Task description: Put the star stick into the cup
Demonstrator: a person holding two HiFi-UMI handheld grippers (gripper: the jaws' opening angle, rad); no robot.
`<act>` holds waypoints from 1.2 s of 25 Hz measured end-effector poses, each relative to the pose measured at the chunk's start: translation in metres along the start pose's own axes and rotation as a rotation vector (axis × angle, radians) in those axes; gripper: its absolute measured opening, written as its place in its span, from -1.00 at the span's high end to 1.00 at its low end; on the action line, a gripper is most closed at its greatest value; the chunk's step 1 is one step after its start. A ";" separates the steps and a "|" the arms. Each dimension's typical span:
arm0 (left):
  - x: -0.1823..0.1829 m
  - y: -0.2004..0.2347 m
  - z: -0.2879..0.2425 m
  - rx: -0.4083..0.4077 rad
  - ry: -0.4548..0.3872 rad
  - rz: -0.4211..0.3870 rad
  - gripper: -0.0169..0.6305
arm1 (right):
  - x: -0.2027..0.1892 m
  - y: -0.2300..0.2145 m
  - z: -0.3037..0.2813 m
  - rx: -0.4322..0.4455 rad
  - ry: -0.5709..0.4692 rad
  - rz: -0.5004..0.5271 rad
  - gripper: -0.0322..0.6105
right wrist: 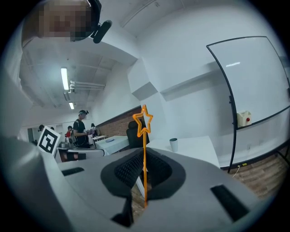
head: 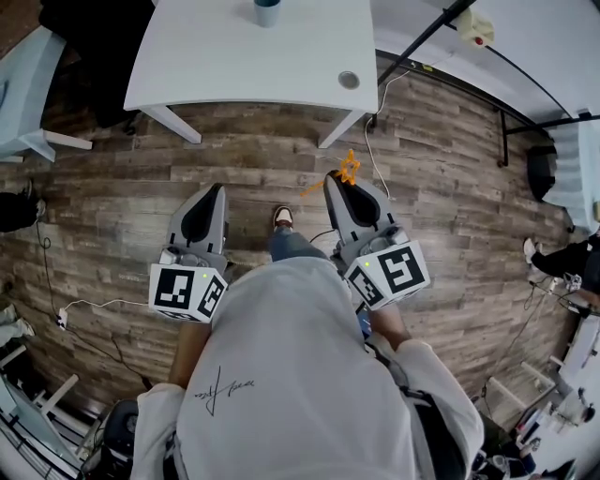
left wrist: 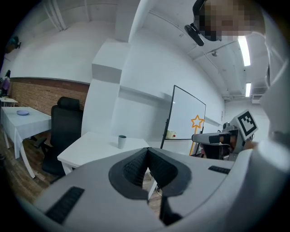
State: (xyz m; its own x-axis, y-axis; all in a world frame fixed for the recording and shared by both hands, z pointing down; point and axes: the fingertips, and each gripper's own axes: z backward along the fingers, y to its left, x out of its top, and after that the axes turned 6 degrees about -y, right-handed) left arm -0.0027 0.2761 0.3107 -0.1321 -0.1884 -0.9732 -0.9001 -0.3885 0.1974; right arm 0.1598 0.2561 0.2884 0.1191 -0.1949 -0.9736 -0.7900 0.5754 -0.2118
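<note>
Carry step: right gripper (right wrist: 143,158) clamps star stick (right wrist: 144,136); left gripper (left wrist: 147,156) closed, empty. Next: approach table (head: 234,66), lower stick into cup (head: 267,11).

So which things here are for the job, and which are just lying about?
For the job: star stick, held by the right gripper; cup; white table under it.
Lying about: black chair, whiteboard, left gripper (shut, empty).

grippers 2: left gripper (head: 217,188), right gripper (head: 335,178) | star stick (head: 348,170) 1 | cup (head: 267,11) 1
</note>
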 end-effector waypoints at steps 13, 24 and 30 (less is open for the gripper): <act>-0.007 0.025 -0.031 0.083 0.010 0.005 0.93 | -0.003 -0.020 -0.025 0.075 -0.009 -0.025 0.84; -0.014 0.036 -0.058 0.068 0.011 0.046 0.93 | 0.000 -0.034 -0.050 0.073 0.009 0.000 0.84; -0.003 0.049 -0.092 0.050 -0.001 0.040 0.93 | 0.010 -0.051 -0.079 0.066 0.006 0.011 0.84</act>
State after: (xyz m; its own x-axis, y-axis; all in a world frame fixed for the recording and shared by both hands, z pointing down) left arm -0.0080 0.1750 0.3338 -0.1686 -0.2016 -0.9648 -0.9136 -0.3356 0.2298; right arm 0.1540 0.1620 0.2962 0.1066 -0.1928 -0.9754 -0.7496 0.6289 -0.2062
